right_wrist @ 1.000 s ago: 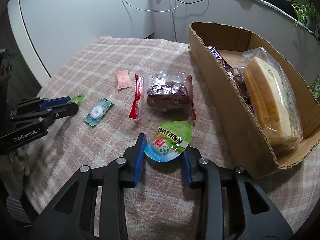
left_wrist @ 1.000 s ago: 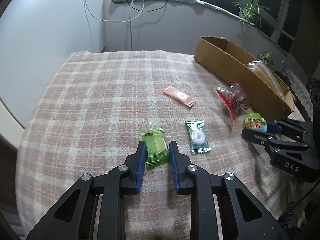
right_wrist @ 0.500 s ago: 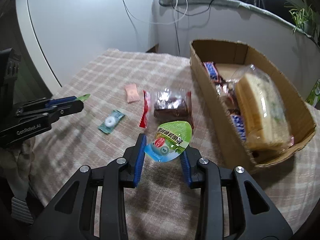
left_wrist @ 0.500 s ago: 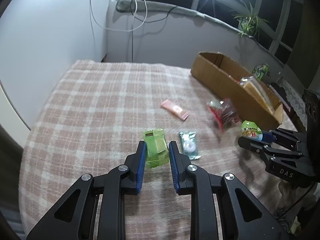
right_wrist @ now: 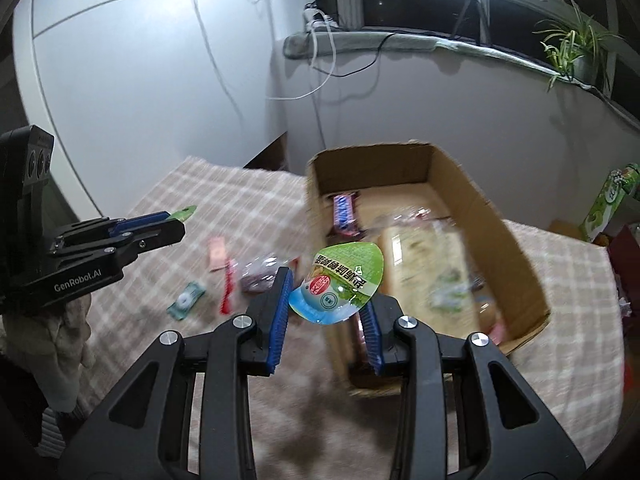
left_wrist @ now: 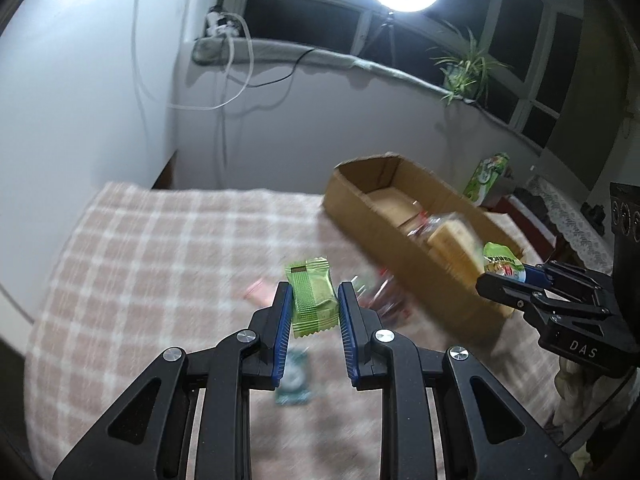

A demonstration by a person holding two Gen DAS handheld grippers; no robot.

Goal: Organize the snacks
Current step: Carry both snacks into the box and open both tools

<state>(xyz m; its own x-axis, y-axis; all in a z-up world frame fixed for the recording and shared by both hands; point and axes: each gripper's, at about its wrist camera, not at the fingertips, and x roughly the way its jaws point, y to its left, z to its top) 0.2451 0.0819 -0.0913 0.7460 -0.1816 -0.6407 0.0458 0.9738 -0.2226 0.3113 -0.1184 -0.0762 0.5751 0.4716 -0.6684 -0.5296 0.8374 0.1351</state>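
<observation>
- Above the checked pink-and-white table [left_wrist: 132, 248], the left hand-held gripper [left_wrist: 313, 312] pinches a green crinkled foil snack packet [left_wrist: 312, 300].
- At three o'clock, the right hand-held gripper [right_wrist: 329, 304] clamps a green-lidded jelly cup [right_wrist: 340, 280] — just before the open brown cardboard box [right_wrist: 516, 248].

I see a soft woven plaid cloth [left_wrist: 152, 248] on the tabletop, a matt corrugated cardboard box [right_wrist: 516, 256], a glossy green foil wrapper [left_wrist: 312, 300], a shiny printed jelly-cup lid [right_wrist: 340, 280], and ribbed blue rubber pads [right_wrist: 280, 316].
</observation>
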